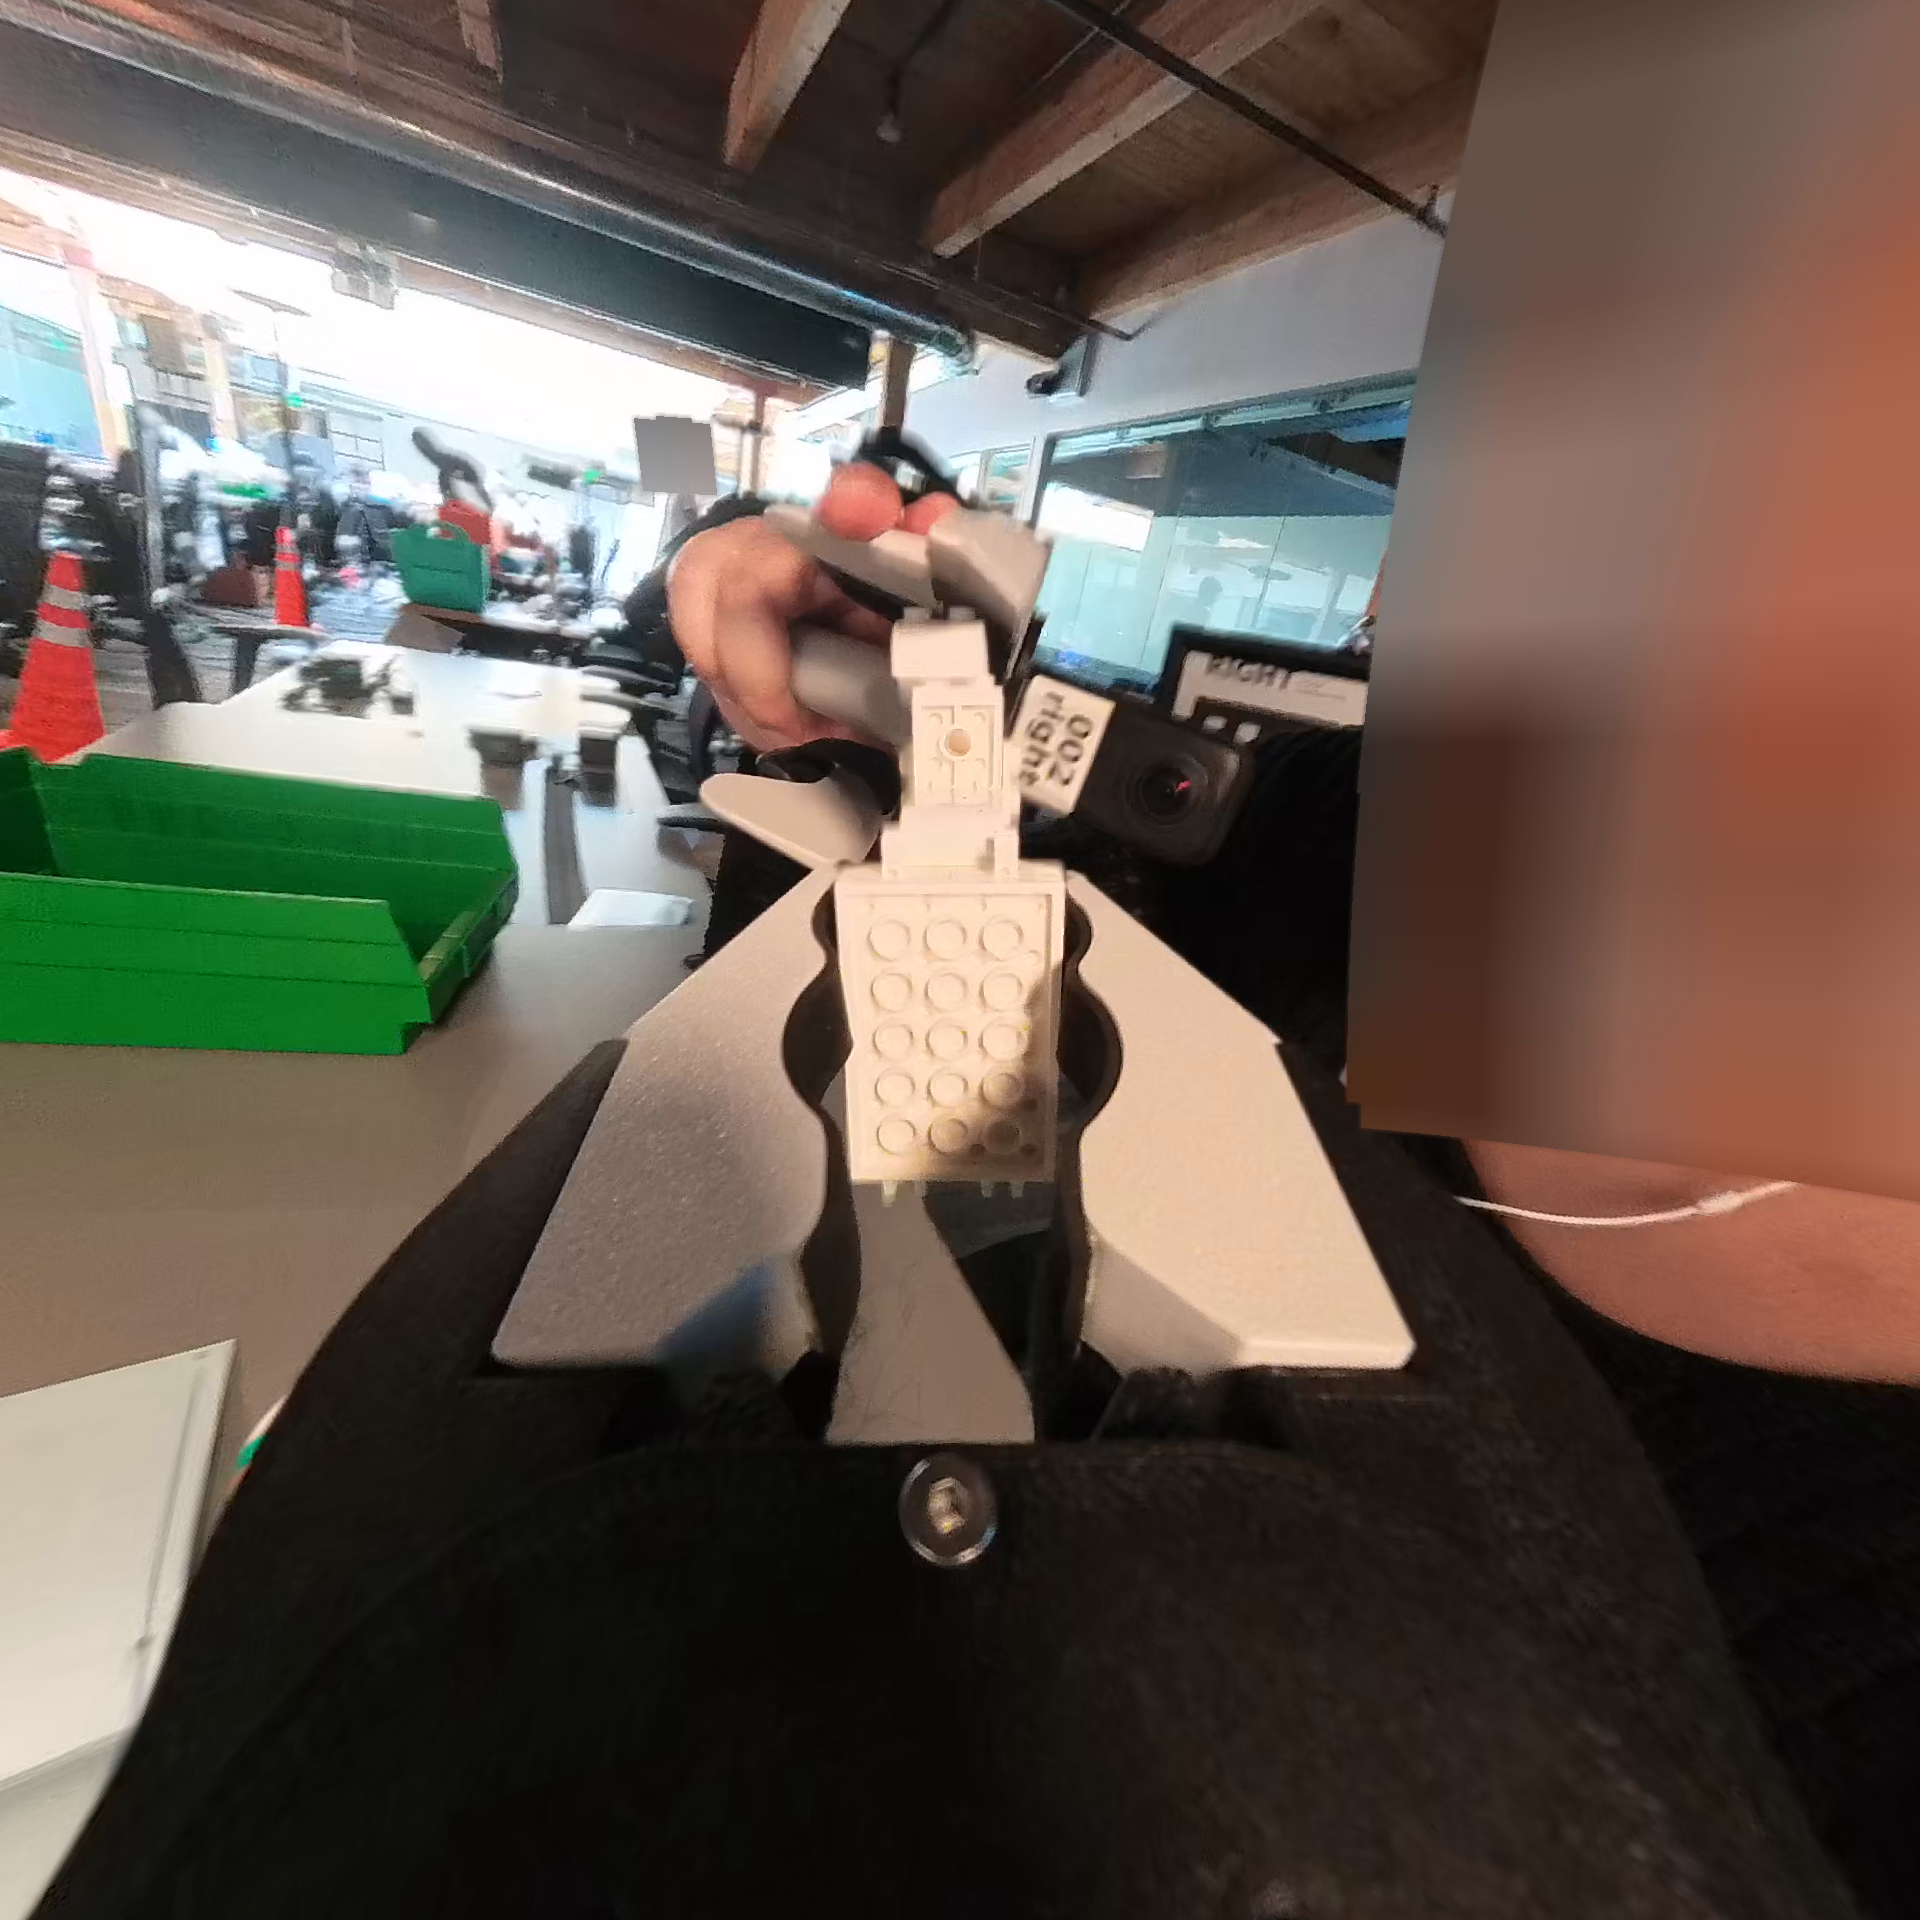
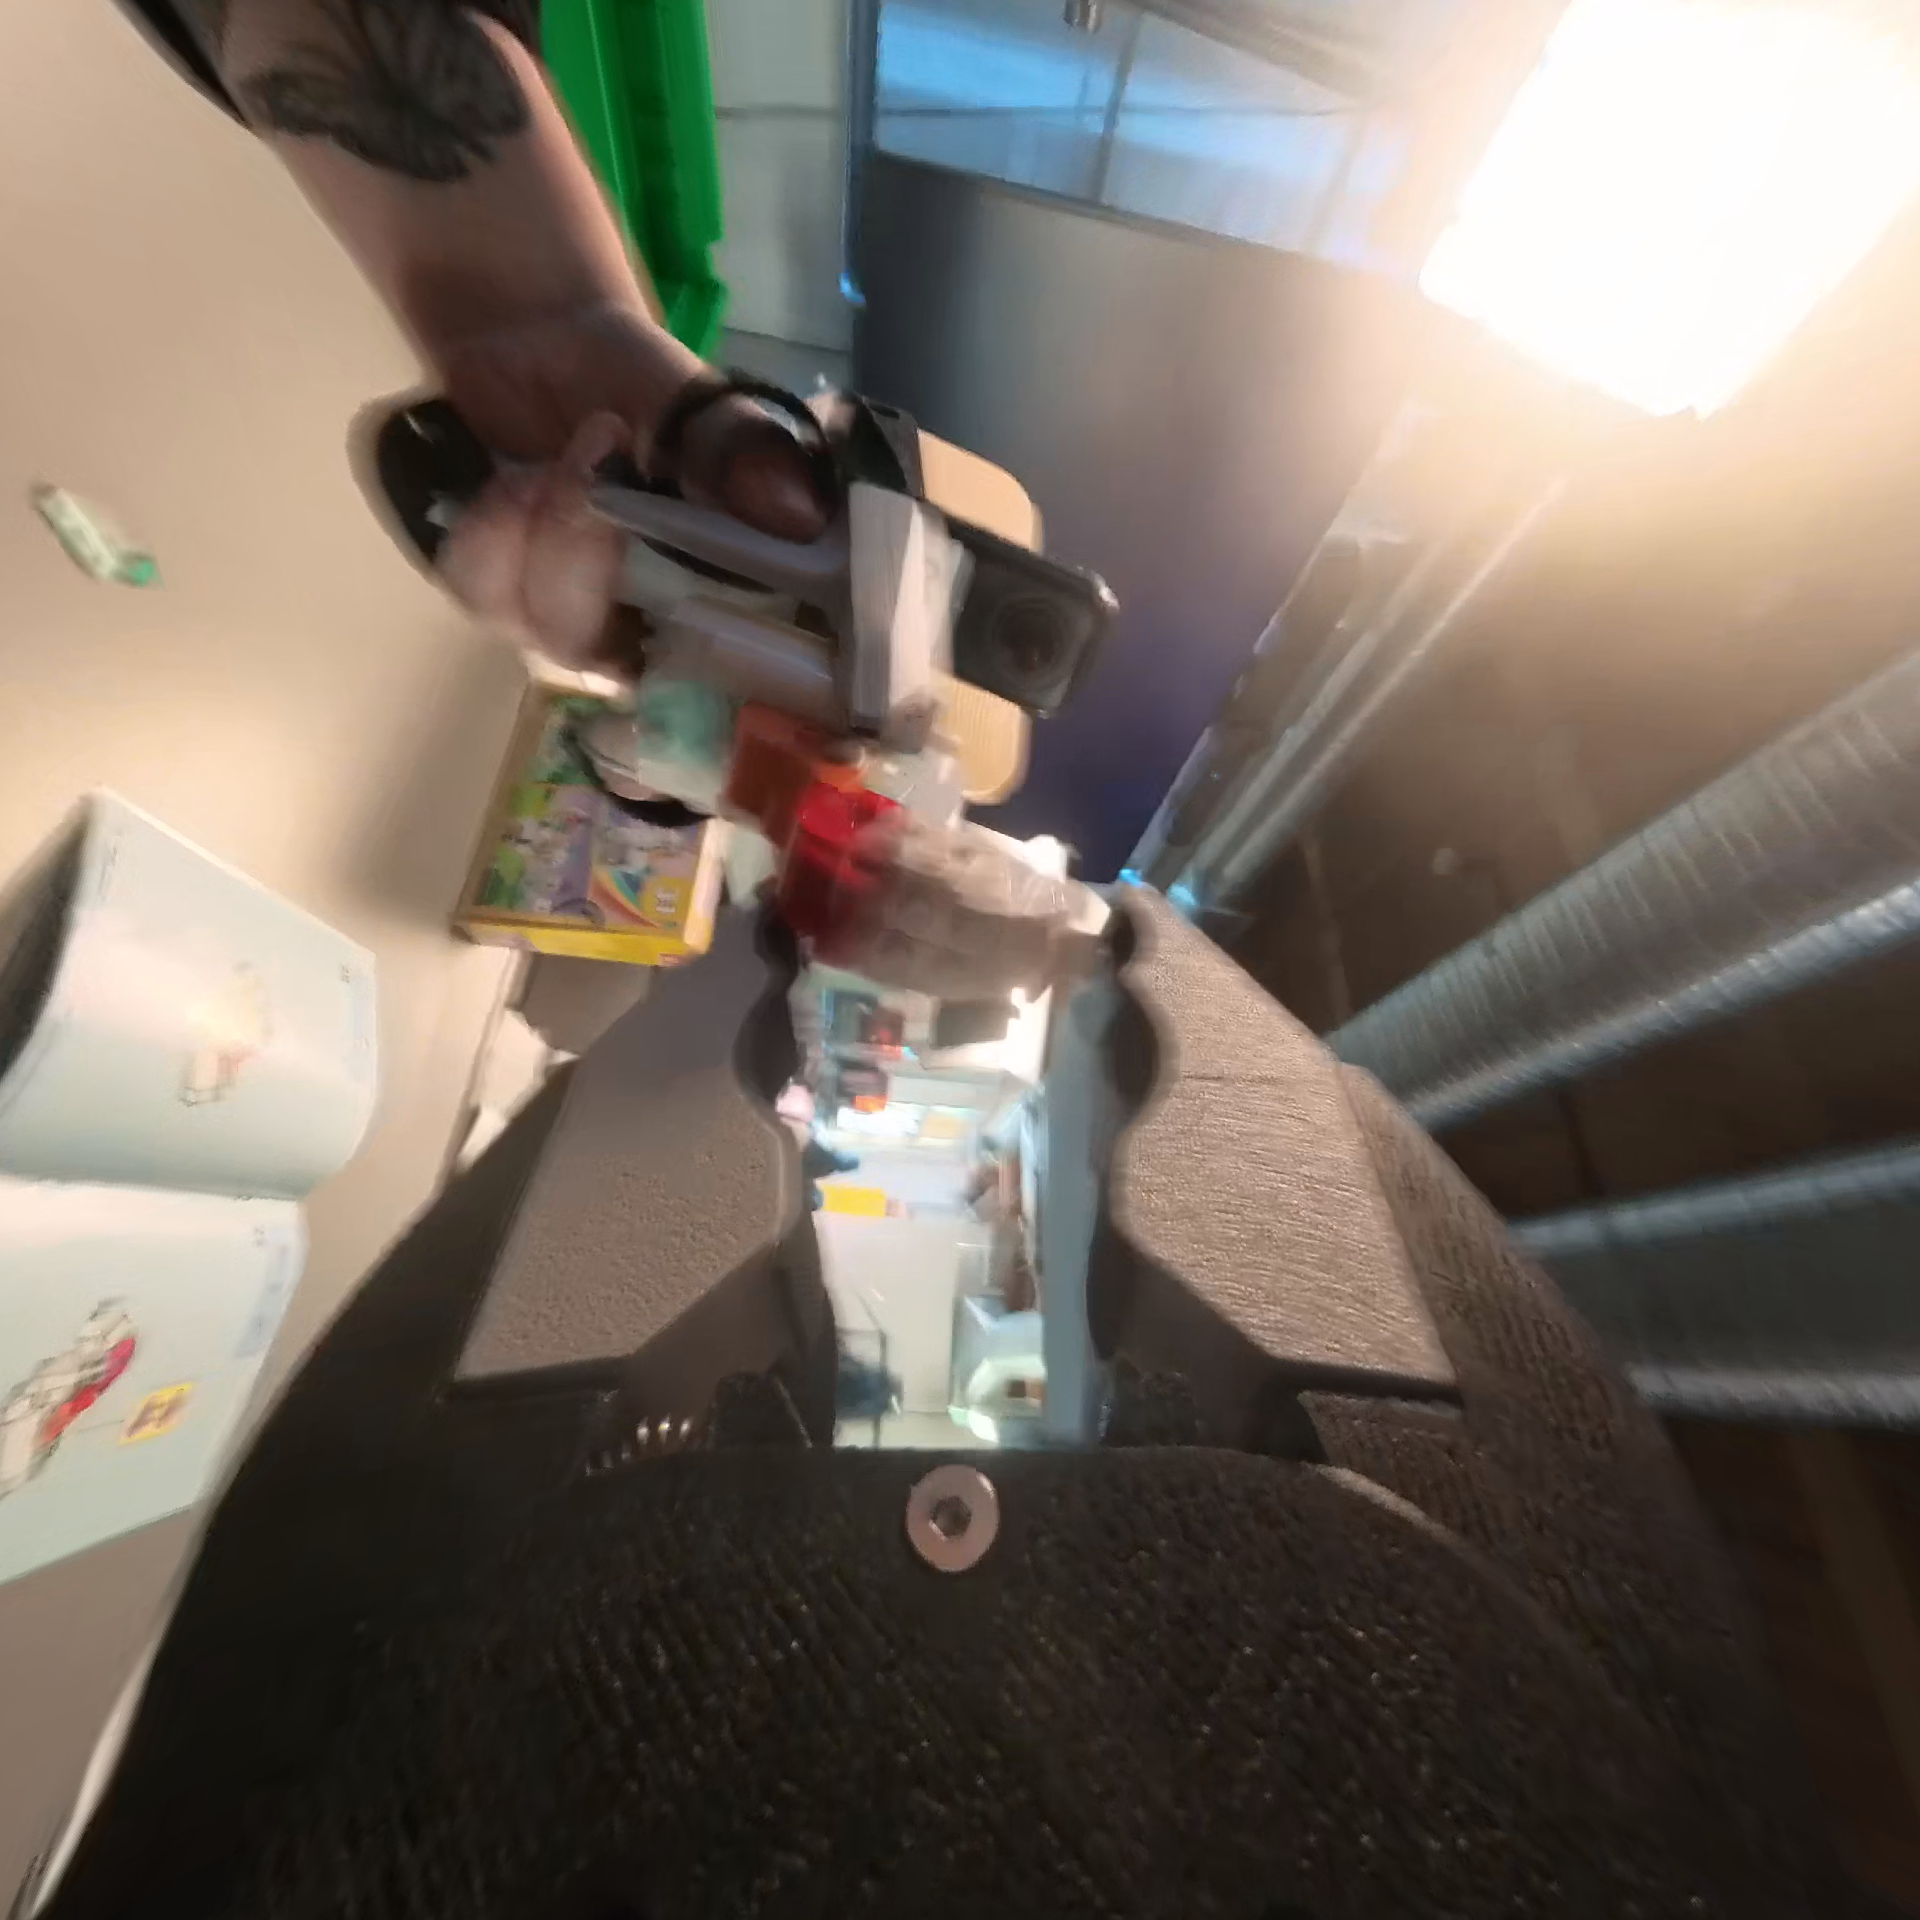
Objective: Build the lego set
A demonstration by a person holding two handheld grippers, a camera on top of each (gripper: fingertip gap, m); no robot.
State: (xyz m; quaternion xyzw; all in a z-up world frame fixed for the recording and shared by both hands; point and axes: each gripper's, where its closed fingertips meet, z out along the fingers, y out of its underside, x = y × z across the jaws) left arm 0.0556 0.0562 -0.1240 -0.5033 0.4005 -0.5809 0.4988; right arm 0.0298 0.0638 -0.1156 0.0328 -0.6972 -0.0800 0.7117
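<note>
Grey table (image 1: 312,1122), tilted green bin (image 1: 239,904)

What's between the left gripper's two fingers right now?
In the left wrist view, the white lego assembly fills the gap of the left gripper, its studded plate clamped between the fingers, with a narrower white stack rising past the tips.

open-plan workshop/lab, desks (image 1: 343,717), traffic cones (image 1: 57,665), exposed ceiling beams (image 1: 774,78)
</note>
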